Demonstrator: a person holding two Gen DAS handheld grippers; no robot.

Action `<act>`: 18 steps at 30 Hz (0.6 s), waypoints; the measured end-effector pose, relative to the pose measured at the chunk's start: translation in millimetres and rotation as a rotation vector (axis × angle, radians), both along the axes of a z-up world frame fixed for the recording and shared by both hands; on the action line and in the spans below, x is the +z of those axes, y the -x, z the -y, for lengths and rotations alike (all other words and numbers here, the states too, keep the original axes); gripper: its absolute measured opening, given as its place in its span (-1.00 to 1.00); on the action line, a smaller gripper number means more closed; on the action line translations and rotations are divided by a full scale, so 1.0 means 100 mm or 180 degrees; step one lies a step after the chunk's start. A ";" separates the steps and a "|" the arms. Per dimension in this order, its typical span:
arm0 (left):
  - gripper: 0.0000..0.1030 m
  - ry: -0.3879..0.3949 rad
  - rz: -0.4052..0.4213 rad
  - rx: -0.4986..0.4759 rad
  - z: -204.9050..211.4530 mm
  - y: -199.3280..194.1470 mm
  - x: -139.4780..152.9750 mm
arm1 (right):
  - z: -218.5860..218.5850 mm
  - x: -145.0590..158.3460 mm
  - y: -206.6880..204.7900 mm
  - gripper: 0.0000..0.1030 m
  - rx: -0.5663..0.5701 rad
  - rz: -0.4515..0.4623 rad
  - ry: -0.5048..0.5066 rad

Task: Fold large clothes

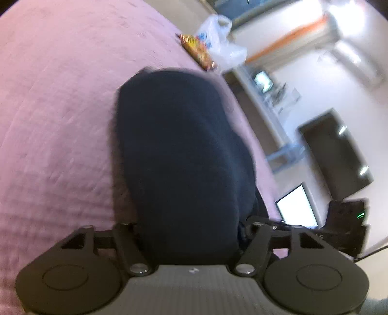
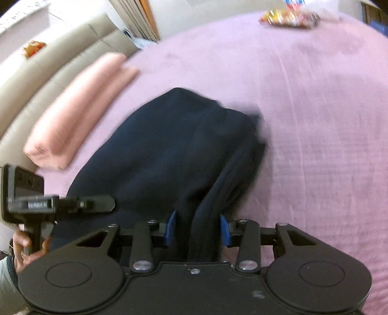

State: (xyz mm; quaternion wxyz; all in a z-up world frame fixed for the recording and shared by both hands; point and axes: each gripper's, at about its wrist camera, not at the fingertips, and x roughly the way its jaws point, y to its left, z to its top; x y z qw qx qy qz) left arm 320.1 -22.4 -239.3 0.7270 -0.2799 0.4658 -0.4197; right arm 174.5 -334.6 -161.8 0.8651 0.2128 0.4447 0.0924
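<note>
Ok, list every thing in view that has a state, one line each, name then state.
dark garment: folded into a bundle, lying on the bedspread, near end held by both grippers.
left gripper: closed on the garment.
right gripper: closed on a garment fold.
pink towel: folded, lying at the bed's edge.
snack packet: lying flat on the bedspread.

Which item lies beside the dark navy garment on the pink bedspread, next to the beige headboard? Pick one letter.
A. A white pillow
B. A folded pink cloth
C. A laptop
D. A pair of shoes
B: in the right wrist view a folded pink cloth lies on the bedspread between the navy garment and the headboard.
</note>
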 end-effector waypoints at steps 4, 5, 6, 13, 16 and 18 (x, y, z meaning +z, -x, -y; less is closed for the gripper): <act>0.32 0.0132 0.0170 0.0131 -0.09 0.11 -0.06 | 0.05 -0.19 0.15 0.07 -0.0035 0.0187 -0.0294; 0.33 0.0128 0.0194 0.0159 -0.08 0.13 -0.05 | 0.04 -0.20 0.17 0.08 -0.0036 0.0232 -0.0279; 0.33 0.0130 0.0198 0.0185 -0.09 0.16 -0.03 | 0.05 -0.20 0.18 0.12 -0.0046 0.0268 -0.0270; 0.39 0.0044 -0.0084 0.0288 -0.41 0.64 0.07 | 0.05 0.02 0.52 0.38 -0.0172 0.0438 -0.0139; 0.38 -0.0151 -0.0064 0.0431 -0.60 1.01 0.21 | -0.02 0.01 0.80 0.39 -0.0173 0.0411 -0.0134; 0.32 -0.0281 -0.0023 0.0482 -0.71 1.22 0.34 | -0.12 -0.03 0.98 0.31 -0.0179 0.0241 0.0050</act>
